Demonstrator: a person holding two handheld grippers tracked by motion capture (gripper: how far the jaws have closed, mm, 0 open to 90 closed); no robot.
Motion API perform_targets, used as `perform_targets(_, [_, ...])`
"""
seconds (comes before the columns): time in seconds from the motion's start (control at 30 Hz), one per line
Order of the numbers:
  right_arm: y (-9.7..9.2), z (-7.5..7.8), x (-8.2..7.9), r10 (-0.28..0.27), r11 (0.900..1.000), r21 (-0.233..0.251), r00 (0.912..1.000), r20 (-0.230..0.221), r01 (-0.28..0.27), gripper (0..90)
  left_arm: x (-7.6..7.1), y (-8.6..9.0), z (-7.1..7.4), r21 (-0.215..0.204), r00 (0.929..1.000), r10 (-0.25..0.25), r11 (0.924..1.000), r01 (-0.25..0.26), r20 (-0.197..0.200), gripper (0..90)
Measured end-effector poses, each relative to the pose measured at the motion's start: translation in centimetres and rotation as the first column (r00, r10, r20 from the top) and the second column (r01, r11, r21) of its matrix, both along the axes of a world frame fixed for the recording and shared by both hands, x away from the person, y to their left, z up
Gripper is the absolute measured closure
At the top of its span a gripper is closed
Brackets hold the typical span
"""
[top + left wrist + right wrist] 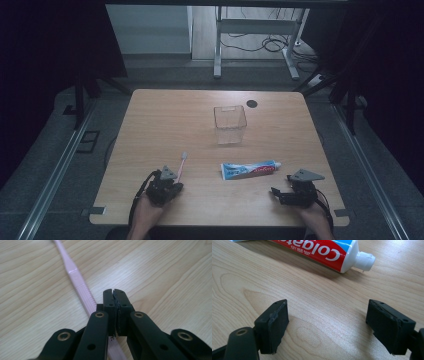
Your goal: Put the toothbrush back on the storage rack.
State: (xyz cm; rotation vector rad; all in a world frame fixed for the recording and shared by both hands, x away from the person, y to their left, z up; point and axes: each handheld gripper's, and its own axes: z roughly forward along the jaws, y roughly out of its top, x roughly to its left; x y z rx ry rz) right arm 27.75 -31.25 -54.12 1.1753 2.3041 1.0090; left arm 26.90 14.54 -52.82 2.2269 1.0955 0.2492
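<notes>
Toothbrush (182, 165), pink, lying flat on the wooden table (160, 125) near its front edge, head pointing away from the person and handle running back under the left gripper (169, 186). In the left gripper view the toothbrush (75, 277) passes diagonally beside the closed jaws and continues beneath the gripper body; the two black pads are pressed flat against each other with nothing between them, so the handle lies alongside the jaws, not clamped. Whether the gripper body touches the handle cannot be told.

Relative to the toothbrush: a toothpaste tube (249, 169) lies to its right, well apart, lengthwise across the table with its white cap toward the right. A clear plastic cup (230, 124) stands upright beyond the tube, farther from the person than the toothbrush head and to its right. A small dark round spot (252, 103) sits on the tabletop behind the cup, near the far edge.

Farthest from the toothbrush, the right gripper (276, 192) rests low over the front right part of the table, beyond the tube's cap end. In the right gripper view its jaws stand wide apart over bare wood, holding nothing; the toothpaste tube (317, 251) lies ahead of them, cap (364, 261) toward the right jaw, not touched by either pad.
</notes>
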Motion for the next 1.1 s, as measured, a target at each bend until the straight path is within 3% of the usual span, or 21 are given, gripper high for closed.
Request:
perform_targets(0.23, [0.0, 0.0, 0.0, 0.0, 1.0, 0.0, 1.0, 0.0, 0.0, 18.1, 0.4, 2.1, 0.2, 0.046, 0.9994, 0.036, 0.9983, -0.036, 0.003, 86.8])
perform_targets(0.37, [0.0, 0.0, 0.0, -0.001, 1.0, 0.0, 1.0, -0.001, 0.001, 18.1, 0.6, 3.0, 0.3, 0.055, 0.9987, 0.051, 0.9972, -0.051, -0.001, 87.3])
perform_targets(0.43, [0.0, 0.0, 0.0, -0.001, 1.0, 0.0, 1.0, -0.002, 0.001, 18.1, 0.7, 3.5, 0.3, 0.039, 0.9988, 0.047, 0.9982, -0.046, -0.013, 87.8])
perform_targets(0.53, [0.0, 0.0, 0.0, 0.0, 1.0, -0.001, 1.0, -0.001, 0.0, 18.1, 0.7, 3.6, 0.4, 0.01, 0.9993, 0.034, 0.9994, -0.034, -0.017, 87.4])
perform_targets(0.63, [0.0, 0.0, 0.0, 0.0, 1.0, 0.0, 1.0, -0.001, 0.0, 18.1, 0.9, 3.7, 0.8, 0.009, 0.9995, 0.027, 0.9996, -0.027, -0.015, 85.3])
perform_targets(0.77, [0.0, 0.0, 0.0, 0.0, 1.0, 0.0, 1.0, 0.0, 0.0, 18.1, 1.4, 3.8, 1.6, 0.023, 0.9996, 0.01, 0.9997, -0.01, -0.028, 81.3])
perform_targets(1.1, [0.0, 0.0, 0.0, -0.001, 1.0, 0.0, 1.0, -0.003, 0.001, 18.1, 2.4, 3.8, 1.7, 0.058, 0.9987, 0.013, 0.9983, -0.01, -0.05, 77.8])
